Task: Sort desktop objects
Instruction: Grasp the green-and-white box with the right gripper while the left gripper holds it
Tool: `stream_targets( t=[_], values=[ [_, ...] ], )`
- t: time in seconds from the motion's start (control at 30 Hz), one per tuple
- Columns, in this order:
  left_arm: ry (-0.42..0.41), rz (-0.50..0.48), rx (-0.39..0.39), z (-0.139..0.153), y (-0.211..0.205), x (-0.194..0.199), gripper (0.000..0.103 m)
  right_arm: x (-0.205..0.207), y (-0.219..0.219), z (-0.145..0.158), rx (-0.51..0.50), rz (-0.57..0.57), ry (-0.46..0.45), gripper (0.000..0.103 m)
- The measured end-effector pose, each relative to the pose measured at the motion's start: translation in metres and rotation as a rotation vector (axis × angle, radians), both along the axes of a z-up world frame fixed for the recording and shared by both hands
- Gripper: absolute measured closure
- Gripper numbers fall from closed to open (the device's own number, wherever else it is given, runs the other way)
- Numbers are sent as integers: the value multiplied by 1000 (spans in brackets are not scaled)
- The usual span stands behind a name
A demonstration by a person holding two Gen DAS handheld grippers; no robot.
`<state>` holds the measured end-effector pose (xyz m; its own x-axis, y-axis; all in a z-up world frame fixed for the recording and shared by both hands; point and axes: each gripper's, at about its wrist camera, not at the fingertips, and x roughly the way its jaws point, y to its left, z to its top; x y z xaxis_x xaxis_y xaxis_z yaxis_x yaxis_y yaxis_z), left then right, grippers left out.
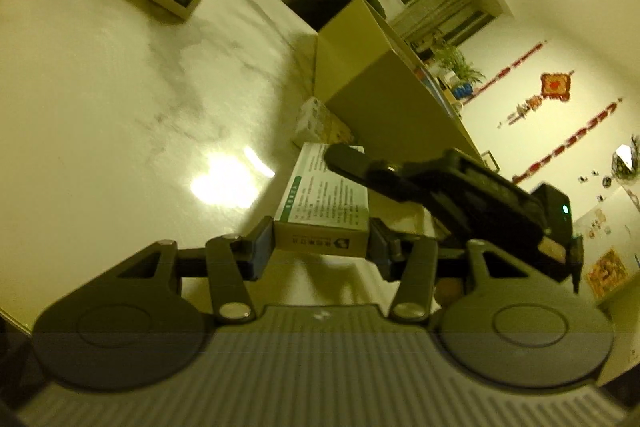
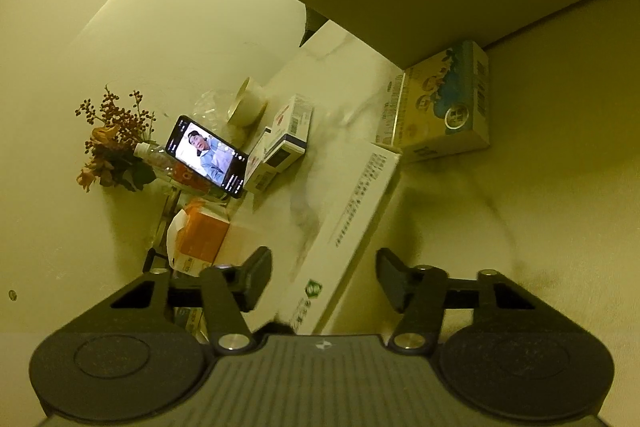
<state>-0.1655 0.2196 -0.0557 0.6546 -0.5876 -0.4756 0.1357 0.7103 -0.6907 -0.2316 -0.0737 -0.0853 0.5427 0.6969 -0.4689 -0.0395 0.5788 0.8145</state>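
Marble tabletop [image 1: 120, 87]: left gripper [image 1: 320, 243] clamps the long white box [image 1: 326, 195] endwise; right gripper [image 2: 324, 279], jaws apart, straddles its far end, axis running between both.

The table [image 1: 120, 99] is glossy pale marble-look stone with grey veins, mirroring a lamp. At two o'clock, the big box [image 1: 368, 67] is matt brown cardboard. The long box [image 1: 324, 203] is smooth printed card. Both grippers [image 1: 320, 247] [image 2: 324, 279] are matt black plastic with shiny metal rivets.
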Motion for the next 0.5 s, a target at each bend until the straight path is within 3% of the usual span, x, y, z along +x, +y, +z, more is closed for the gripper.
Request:
stream_targets(
  t=[0.07, 0.13, 0.23, 0.37, 0.5],
  values=[
    [-17, -14, 27, 1, -4, 0, 54, 1, 0, -1, -2, 0, 2, 53],
    [-31, -27, 52, 2, -7, 1, 54, 2, 0, -1, -8, -3, -3, 66],
    [-44, -45, 89, 3, -12, 2, 54, 1, 0, 1, -6, 2, -15, 75],
    [-46, -75, 98, 4, -14, 3, 51, 1, 1, 3, -10, 9, -28, 80],
    [-74, -102, 119, 7, -15, 3, 36, 0, -4, 6, -14, -5, -39, 81]
  ],
)
